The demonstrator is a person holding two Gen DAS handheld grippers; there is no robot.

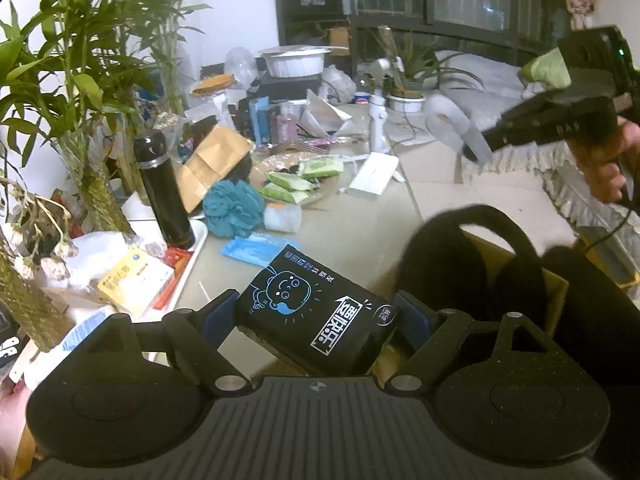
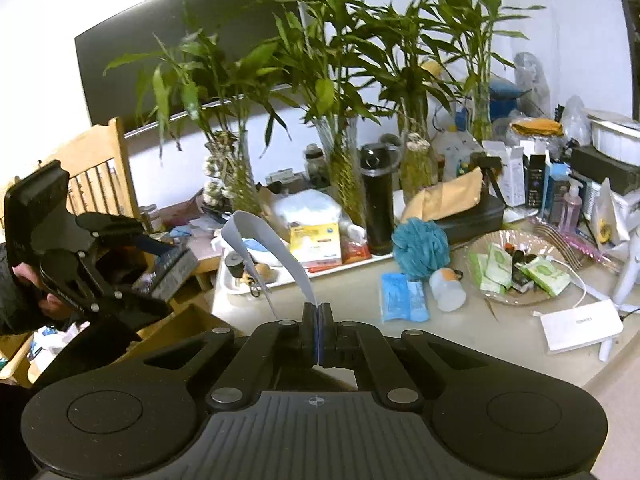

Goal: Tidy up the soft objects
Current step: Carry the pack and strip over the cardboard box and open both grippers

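My left gripper (image 1: 316,312) is shut on a black tissue pack (image 1: 314,314) with a blue cartoon face, held above a cardboard box (image 1: 556,292) that holds a black bag with handles (image 1: 472,256). It also shows at the left of the right wrist view (image 2: 160,268). My right gripper (image 2: 318,316) is shut on a grey-white band (image 2: 264,244) that curls upward; it also shows in the left wrist view (image 1: 456,128). On the table lie a teal bath pouf (image 2: 420,248), a blue pack (image 2: 402,296), and green wipe packs (image 2: 496,266) on a glass plate (image 2: 516,300).
Bamboo plants in vases (image 2: 344,160) line the table's back. A black flask (image 2: 376,204), a white tray (image 1: 196,240), a yellow box (image 2: 316,240), a white power strip (image 2: 580,326), bottles and boxes crowd the table. A wooden chair (image 2: 96,172) stands left.
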